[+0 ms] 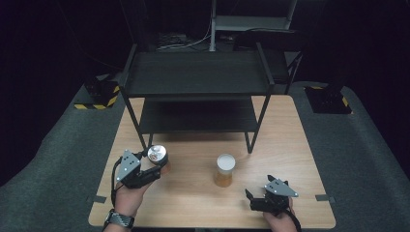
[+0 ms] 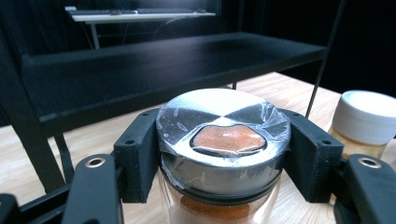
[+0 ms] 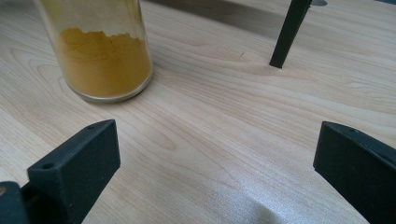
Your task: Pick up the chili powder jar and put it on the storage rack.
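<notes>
Now the left gripper [image 2: 223, 156] is pinching a spice jar [image 2: 223, 154] by its silver, plastic-wrapped cap, both jaws pressing against the cap's sides, with reddish powder showing below them. Beyond those jaws the black shelf rack [image 2: 140, 65] is standing, and off to their right a white-lidded jar [image 2: 366, 122] of yellow powder is sitting. Meanwhile the right gripper [image 3: 215, 158] is hovering with jaws spread wide over the wooden table [image 3: 224, 121], the yellow jar just ahead of its left jaw.

**Left claw clamped, right claw spread**

The left claw [image 1: 153, 166] sits at the near left, its jaws pressed in from both sides, wrist angled inward. The right claw [image 1: 256, 195] rests low at the near right, jaws wide apart and holding nothing.
</notes>
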`<state>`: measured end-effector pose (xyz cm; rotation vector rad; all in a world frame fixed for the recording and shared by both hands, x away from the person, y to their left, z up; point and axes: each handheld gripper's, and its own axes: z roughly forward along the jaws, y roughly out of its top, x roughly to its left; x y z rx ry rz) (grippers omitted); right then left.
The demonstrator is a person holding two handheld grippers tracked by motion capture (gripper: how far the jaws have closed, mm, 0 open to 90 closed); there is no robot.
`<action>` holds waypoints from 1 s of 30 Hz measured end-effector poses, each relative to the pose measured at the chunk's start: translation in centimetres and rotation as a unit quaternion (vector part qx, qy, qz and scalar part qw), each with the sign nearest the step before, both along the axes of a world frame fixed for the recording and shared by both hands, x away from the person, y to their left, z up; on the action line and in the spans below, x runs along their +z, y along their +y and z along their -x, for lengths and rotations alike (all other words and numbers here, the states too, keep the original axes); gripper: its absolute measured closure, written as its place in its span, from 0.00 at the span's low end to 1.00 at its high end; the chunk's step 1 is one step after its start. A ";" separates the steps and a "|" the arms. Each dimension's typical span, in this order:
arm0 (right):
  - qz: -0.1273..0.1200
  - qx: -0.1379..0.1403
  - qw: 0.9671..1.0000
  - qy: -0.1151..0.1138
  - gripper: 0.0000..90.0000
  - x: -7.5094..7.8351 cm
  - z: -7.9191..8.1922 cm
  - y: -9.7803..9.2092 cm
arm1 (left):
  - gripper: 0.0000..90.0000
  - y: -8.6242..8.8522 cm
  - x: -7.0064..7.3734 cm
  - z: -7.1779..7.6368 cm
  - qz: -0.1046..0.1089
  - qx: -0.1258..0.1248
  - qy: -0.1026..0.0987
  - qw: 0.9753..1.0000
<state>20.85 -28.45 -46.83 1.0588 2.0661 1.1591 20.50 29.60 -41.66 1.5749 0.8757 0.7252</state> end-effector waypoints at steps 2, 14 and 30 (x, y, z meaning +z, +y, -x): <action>-0.001 0.000 1.000 0.000 0.00 0.0 0.0 0.0 | 0.39 0.0 0.4 0.1 0.002 -0.002 -0.005 1.000; -0.004 0.000 1.000 0.001 0.00 0.0 0.0 -0.1 | 0.39 -0.3 3.2 0.4 0.013 -0.014 -0.035 0.999; -0.006 0.001 1.000 0.002 0.00 0.0 -0.1 -0.2 | 0.39 -0.3 7.5 0.1 0.033 -0.017 -0.073 0.997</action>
